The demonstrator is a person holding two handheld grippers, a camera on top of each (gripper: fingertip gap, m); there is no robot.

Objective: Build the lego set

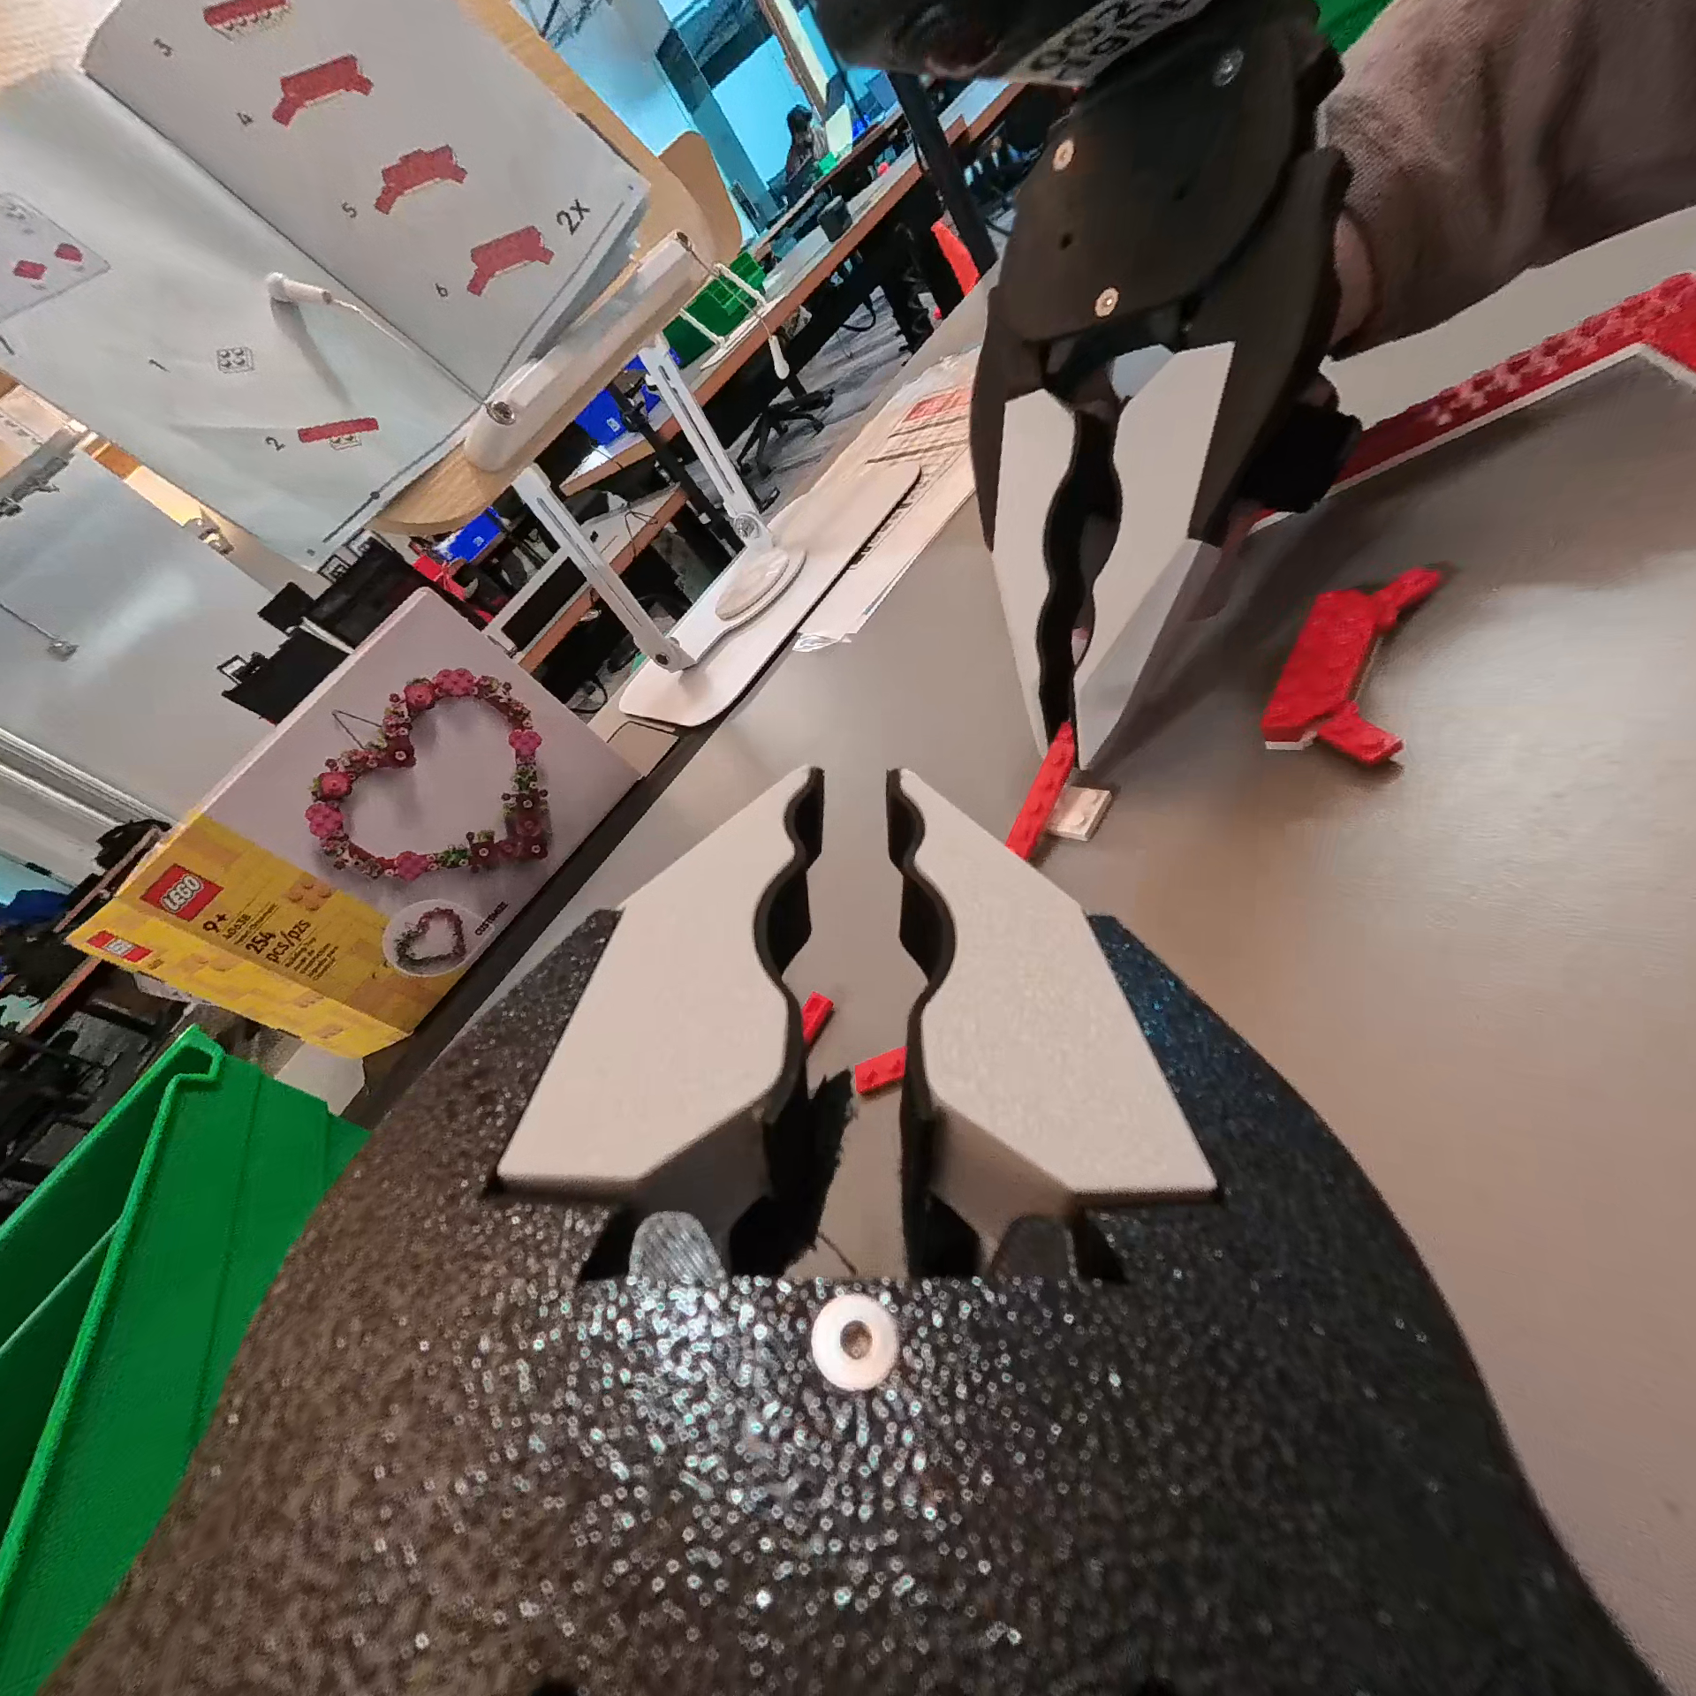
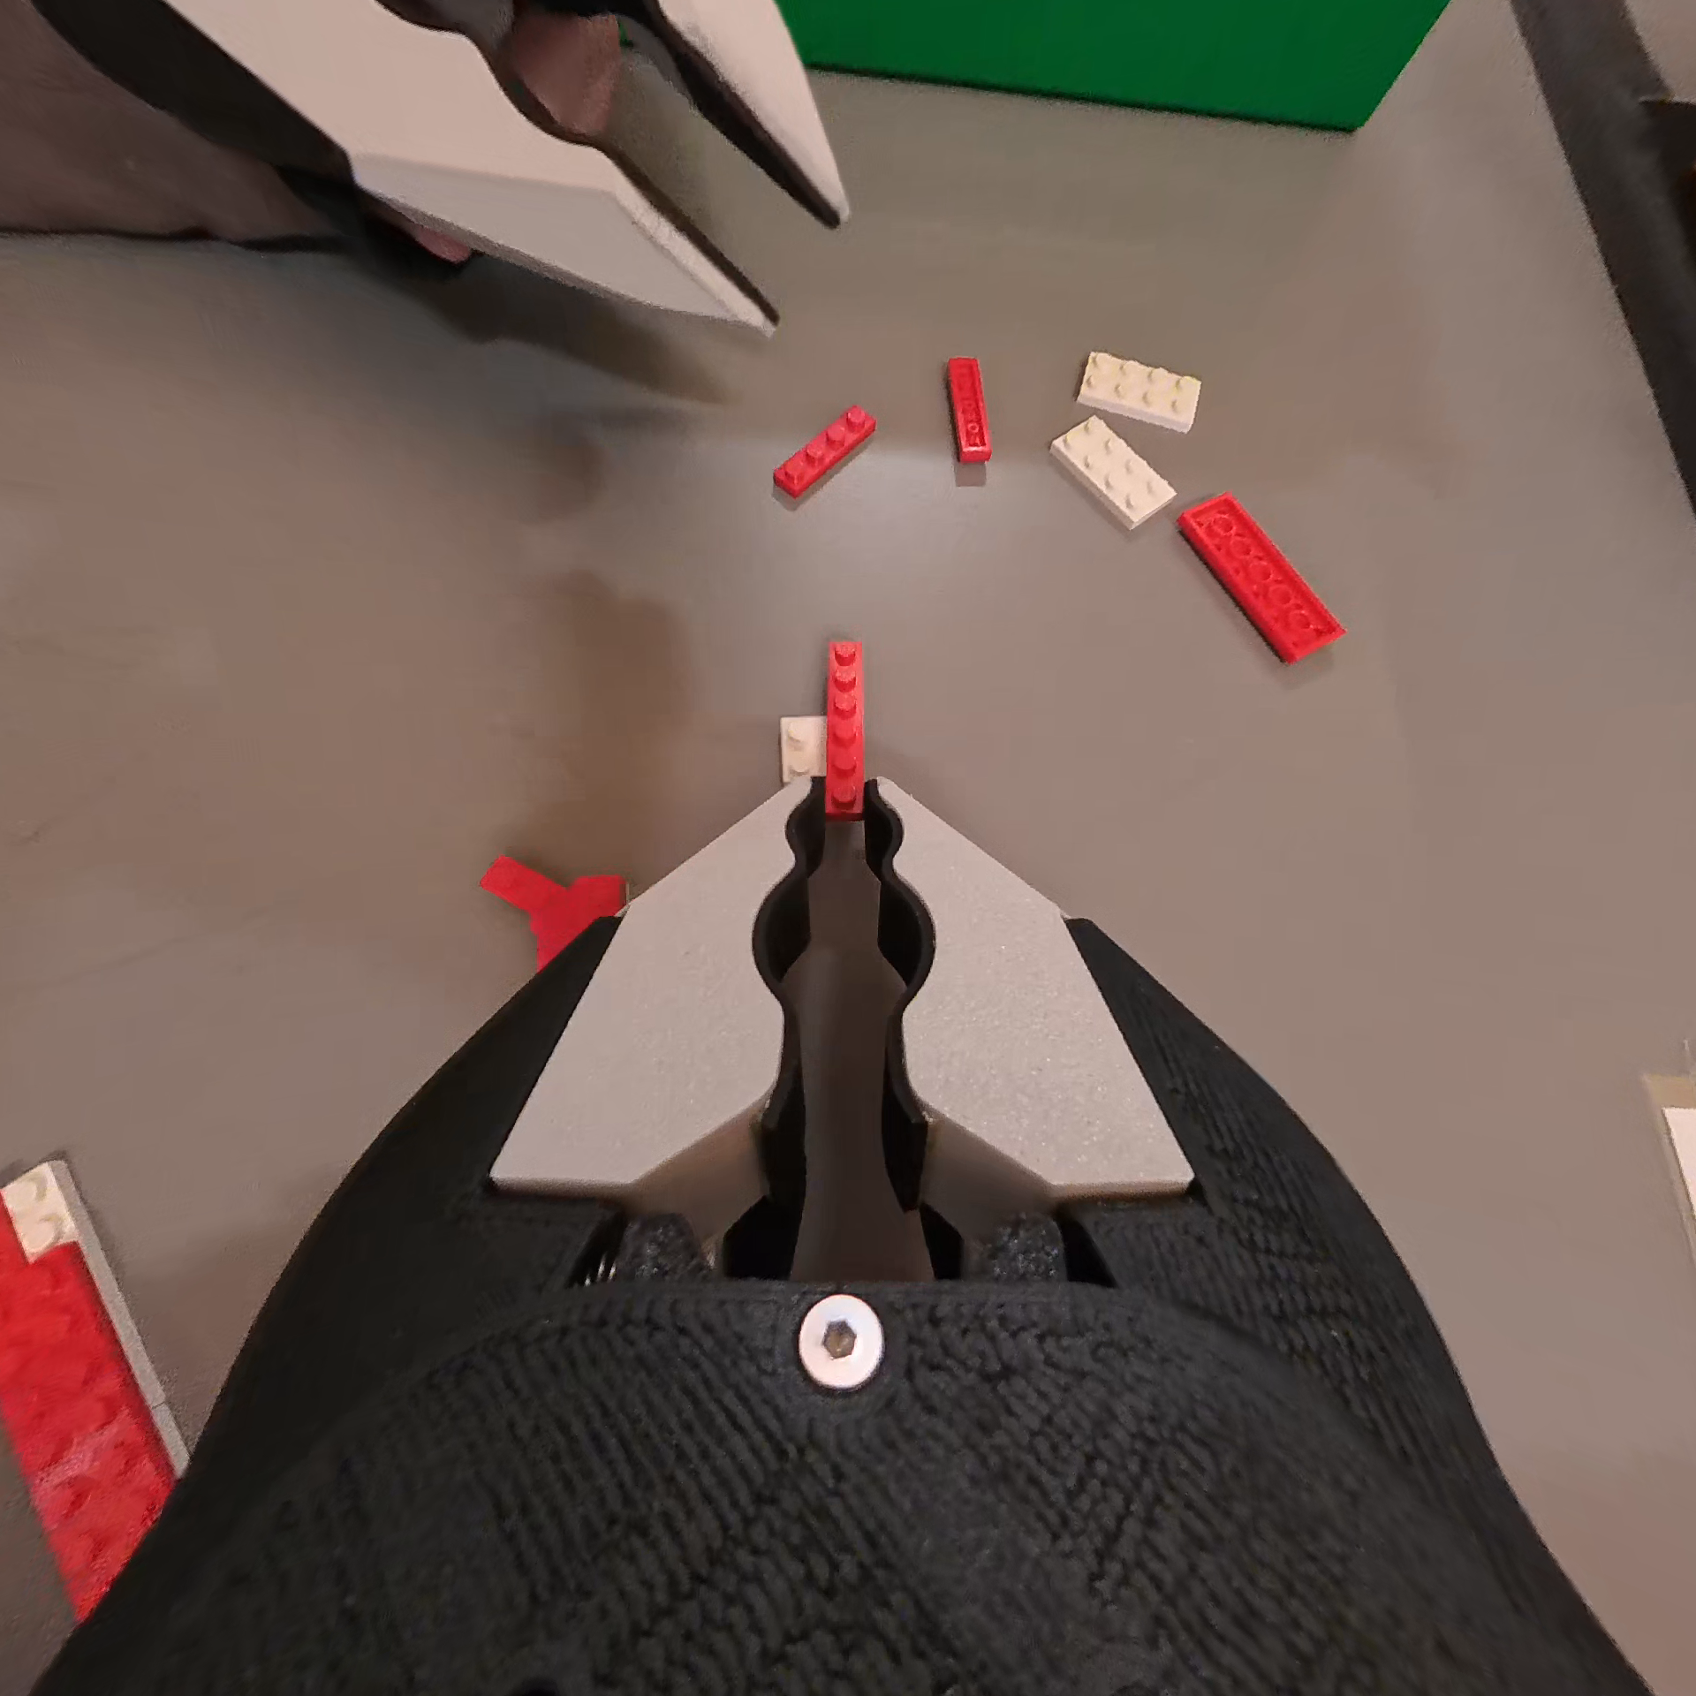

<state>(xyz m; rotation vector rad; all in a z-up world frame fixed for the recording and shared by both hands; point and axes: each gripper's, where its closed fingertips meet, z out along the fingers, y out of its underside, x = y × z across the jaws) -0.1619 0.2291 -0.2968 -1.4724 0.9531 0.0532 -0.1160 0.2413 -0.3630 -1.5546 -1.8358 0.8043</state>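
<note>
My right gripper (image 2: pixel 844 797) is shut on one end of a long red one-stud-wide plate (image 2: pixel 844 725). The plate lies low over the grey table, its side against a small white plate (image 2: pixel 800 748). In the left wrist view the right gripper (image 1: pixel 1065 748) points down at the red plate (image 1: pixel 1042 794) and the white plate (image 1: pixel 1081 813). My left gripper (image 1: pixel 853 789) is open and empty, hovering above the table near two small red plates (image 1: pixel 876 1069). It also shows in the right wrist view (image 2: pixel 803 271), up and to the left of the held plate.
Loose pieces lie ahead of the right gripper: two short red plates (image 2: pixel 823 450), two white plates (image 2: pixel 1138 390) and a wide red plate (image 2: pixel 1262 576). A red built section (image 1: pixel 1331 661) and a large red-and-white assembly (image 2: pixel 64 1377) lie nearby. A green bin (image 1: pixel 138 1285), the set's box (image 1: pixel 367 872) and an instruction booklet (image 1: pixel 321 229) on a stand line the table edge. My right fingertips sit around 9 cm from my left ones. To the red built section (image 1: pixel 1331 661): right tips about 6 cm, left tips about 12 cm.
</note>
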